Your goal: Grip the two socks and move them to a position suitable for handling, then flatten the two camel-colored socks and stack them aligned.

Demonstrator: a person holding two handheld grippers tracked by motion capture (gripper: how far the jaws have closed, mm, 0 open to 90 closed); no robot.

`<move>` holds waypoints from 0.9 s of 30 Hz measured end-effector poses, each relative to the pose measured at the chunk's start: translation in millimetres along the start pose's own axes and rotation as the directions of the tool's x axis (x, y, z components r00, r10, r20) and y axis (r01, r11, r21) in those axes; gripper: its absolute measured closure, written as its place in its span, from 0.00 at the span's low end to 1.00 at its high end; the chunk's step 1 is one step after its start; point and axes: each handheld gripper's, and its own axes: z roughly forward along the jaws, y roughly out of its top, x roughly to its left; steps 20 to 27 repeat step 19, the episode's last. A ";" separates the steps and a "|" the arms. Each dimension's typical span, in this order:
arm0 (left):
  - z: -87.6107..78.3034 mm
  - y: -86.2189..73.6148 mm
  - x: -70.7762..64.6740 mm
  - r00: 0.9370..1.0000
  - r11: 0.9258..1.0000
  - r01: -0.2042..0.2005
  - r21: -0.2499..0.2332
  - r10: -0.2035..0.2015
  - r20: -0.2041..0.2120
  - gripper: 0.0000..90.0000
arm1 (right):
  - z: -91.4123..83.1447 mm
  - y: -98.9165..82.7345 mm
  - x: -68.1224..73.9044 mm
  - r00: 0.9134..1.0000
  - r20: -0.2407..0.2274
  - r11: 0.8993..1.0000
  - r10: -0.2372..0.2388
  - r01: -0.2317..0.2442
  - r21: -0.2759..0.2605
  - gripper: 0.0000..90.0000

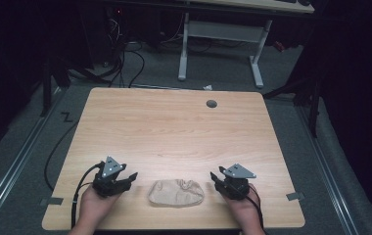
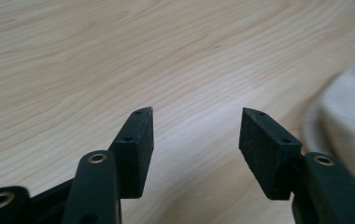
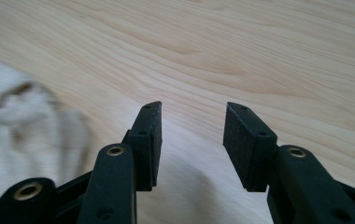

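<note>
A small beige knitted cloth (image 1: 176, 192), soft and crumpled into a rounded lump with folds and a darker opening on one side, lies at the lower middle of the high view, on a pale wooden counter (image 1: 174, 132) with fine wavy grain and rounded corners. A round grey grommet hole (image 1: 211, 104) sits near the counter's far edge.

The left gripper (image 1: 125, 180), matte black with a grey three-cornered plate, rests at the lower left, apart from the cloth. In the left gripper view its jaws stand wide open and hold nothing; the cloth shows at the right edge (image 2: 353, 116).

The right gripper (image 1: 217, 178) sits at the lower right, just beside the cloth. Its jaws likewise gape empty over bare wood, with the cloth at the left (image 3: 21, 126).
</note>
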 end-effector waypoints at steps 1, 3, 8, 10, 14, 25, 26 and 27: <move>0.1 -0.8 4.6 1.000 1.000 0.010 0.003 -0.010 -0.009 0.50 | 0.1 -0.9 -4.0 1.000 0.008 1.000 0.003 -0.003 0.002 0.63; 0.6 -2.5 13.5 0.999 1.000 0.030 0.011 -0.029 -0.027 0.50 | 0.3 -3.8 -15.4 0.999 0.037 1.000 0.016 -0.016 0.008 0.62; 2.8 -4.7 24.7 0.997 0.998 0.064 0.017 -0.063 -0.032 0.49 | -1.5 -9.5 -36.6 0.995 0.071 0.997 0.069 -0.070 0.015 0.61; 4.0 -4.9 26.6 0.997 0.997 0.075 0.017 -0.075 -0.025 0.49 | -1.6 -11.5 -40.8 0.993 0.075 0.996 0.089 -0.090 0.017 0.61; 7.1 -5.3 25.1 0.997 0.997 0.070 0.027 -0.069 -0.020 0.49 | -2.2 -12.1 -41.4 0.993 0.071 0.995 0.093 -0.095 0.022 0.61; 8.0 -4.4 19.7 0.999 0.999 0.044 0.032 -0.044 -0.007 0.49 | -6.6 -8.7 -27.5 0.997 0.036 0.997 0.070 -0.071 0.015 0.61; 8.0 -4.4 19.7 0.999 0.999 0.044 0.032 -0.044 -0.007 0.49 | -6.6 -8.7 -27.5 0.997 0.036 0.997 0.070 -0.071 0.015 0.61; 8.0 -4.4 19.7 0.999 0.999 0.044 0.032 -0.044 -0.007 0.49 | -6.6 -8.7 -27.5 0.997 0.036 0.997 0.070 -0.071 0.015 0.61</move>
